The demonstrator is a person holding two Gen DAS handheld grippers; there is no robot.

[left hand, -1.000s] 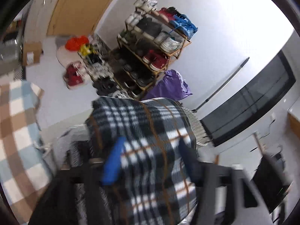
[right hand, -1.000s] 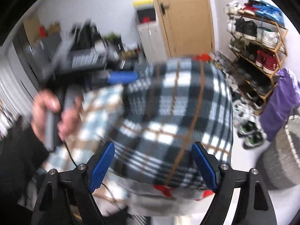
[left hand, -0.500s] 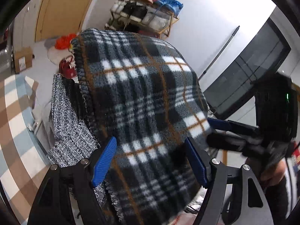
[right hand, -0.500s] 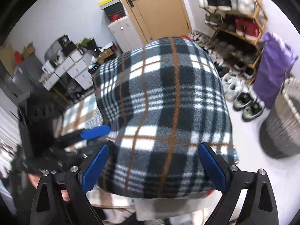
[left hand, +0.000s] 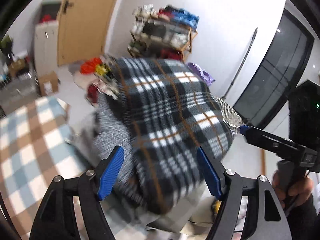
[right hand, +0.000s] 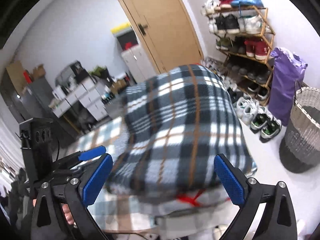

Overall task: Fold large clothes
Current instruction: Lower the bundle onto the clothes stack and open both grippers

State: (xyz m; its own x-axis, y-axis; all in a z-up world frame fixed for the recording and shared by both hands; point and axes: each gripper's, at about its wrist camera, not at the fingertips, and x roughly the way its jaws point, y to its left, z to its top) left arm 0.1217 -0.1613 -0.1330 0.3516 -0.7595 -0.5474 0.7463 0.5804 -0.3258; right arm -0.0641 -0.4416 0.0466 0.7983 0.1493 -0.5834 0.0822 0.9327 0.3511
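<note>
left hand-held gripper (left hand: 160,172): spread, holding nothing | right hand-held gripper (right hand: 163,178): spread, holding nothing | plaid garment (right hand: 180,128): bunched heap just beyond both, over checked cloth (left hand: 30,136) | grey knit (left hand: 109,120): at its left

A fuzzy, matt black-white-and-orange plaid fleece garment (right hand: 180,128) lies over a grey-and-white speckled knit cloth (left hand: 112,124). Ribbed blue rubbery pads (right hand: 230,182) line matt black plastic gripper arms fastened with shiny metal screws. A checked blue-and-brown woven cloth (left hand: 26,140) looks soft; the tan wooden door (right hand: 160,24) is smooth, the grey wicker basket (right hand: 302,128) rough.
</note>
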